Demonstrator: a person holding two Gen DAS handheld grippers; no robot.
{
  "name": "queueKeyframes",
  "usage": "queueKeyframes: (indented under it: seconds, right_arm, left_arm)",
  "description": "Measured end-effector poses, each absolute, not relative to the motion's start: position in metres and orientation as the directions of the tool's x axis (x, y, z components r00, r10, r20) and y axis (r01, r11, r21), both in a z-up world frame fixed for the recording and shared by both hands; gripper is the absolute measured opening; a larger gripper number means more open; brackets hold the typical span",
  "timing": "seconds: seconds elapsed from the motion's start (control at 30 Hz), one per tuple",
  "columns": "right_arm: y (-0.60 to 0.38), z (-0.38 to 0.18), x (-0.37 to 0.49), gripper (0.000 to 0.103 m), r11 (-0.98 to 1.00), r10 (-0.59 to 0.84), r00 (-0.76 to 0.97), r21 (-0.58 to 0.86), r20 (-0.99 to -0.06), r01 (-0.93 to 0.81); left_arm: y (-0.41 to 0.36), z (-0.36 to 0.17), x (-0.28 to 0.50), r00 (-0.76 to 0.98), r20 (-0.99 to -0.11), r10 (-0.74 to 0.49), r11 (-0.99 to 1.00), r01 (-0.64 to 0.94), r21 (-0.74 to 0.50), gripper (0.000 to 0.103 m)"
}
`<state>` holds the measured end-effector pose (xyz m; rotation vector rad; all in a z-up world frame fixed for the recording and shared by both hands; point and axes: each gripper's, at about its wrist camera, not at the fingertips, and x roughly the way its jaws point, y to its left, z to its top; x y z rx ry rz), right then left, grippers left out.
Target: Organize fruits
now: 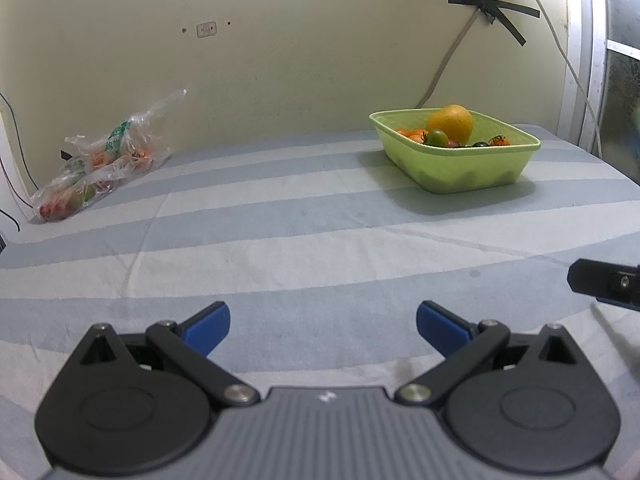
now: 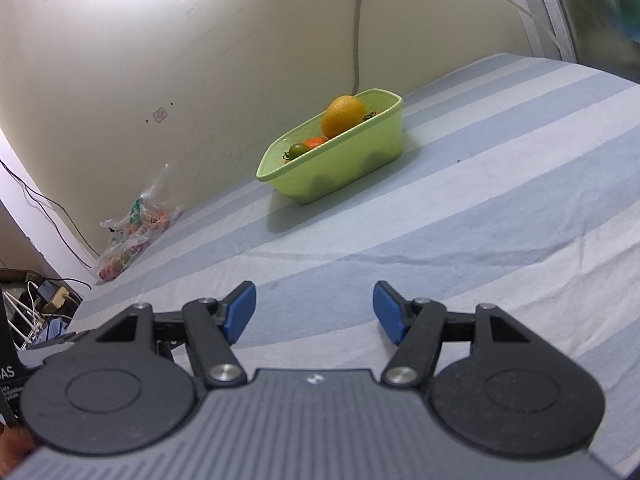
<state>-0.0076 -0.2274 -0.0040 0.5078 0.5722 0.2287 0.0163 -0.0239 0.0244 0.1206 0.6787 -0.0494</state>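
In the left wrist view, the left gripper [image 1: 323,325] is seen with its 2 blue pads spread wide and nothing between them, held low over the striped cloth [image 1: 280,248]. The green basket [image 1: 472,168] stands far ahead to the right, near the wall, and an orange [image 1: 450,122] and several small tomatoes [image 1: 436,137] are already lying in it. A clear plastic bag [image 1: 100,160] with more small fruit inside lies well apart, at the far left against the wall. The step in hand is judged to be a reach for that bag, since its fruit is not yet sorted. The bag should be approached from the side, and only the loose film at its top should be pinched, so that the soft fruit is not crushed.

In the right wrist view, the right gripper [image 2: 314,312] is shown about half open and empty, also over bare cloth. The basket [image 2: 340,172] is seen ahead and the bag [image 2: 132,232] far to the left. The basket could be steadied at its rim by this gripper while fruit is brought across.
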Motion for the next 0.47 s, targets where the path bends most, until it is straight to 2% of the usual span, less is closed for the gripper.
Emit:
queueKeyframes:
  seconds: [0.47]
  right_arm:
    - [-0.2280,-0.0003,-0.0100,0.067,0.861,0.330,0.830,0.504,-0.449,-0.070]
  left_arm:
    - [-0.0284,0.0265,0.0245,0.780,-0.623,-0.062,0.990,0.129,0.064,0.103]
